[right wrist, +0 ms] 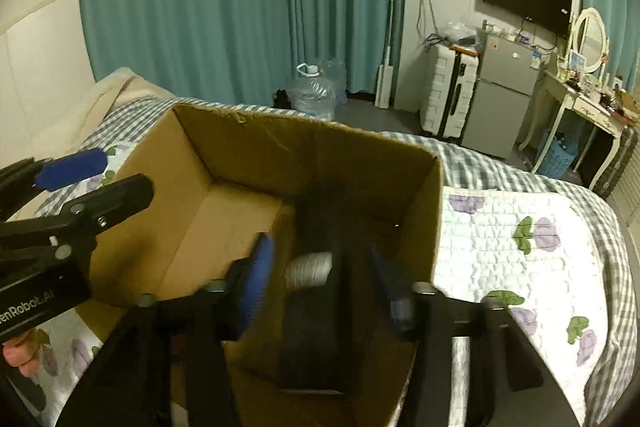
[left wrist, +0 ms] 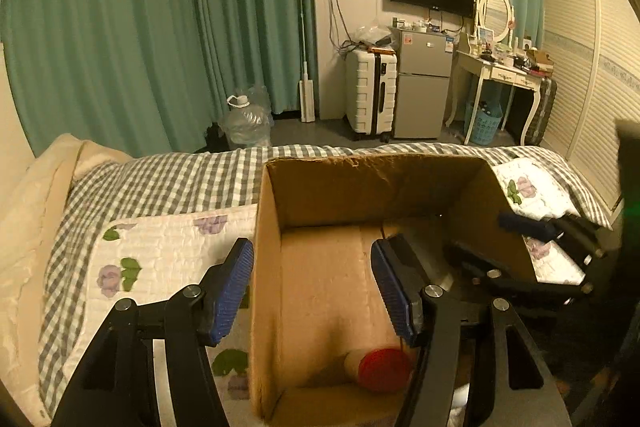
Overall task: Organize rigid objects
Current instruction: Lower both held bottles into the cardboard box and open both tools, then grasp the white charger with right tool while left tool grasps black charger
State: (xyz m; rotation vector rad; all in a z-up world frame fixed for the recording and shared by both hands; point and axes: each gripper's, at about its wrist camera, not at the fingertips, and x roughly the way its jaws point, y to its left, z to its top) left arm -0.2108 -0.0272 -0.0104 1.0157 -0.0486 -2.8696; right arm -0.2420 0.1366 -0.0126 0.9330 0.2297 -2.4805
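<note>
Left claw astride box wall

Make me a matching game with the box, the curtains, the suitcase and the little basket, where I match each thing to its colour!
Things:
1. cardboard box
2. curtains
3. suitcase
4. basket under the dressing table

Colours:
A. white
B. brown
C. light blue
D. teal green

Pairs: 1-B, 2-D, 3-A, 4-C
</note>
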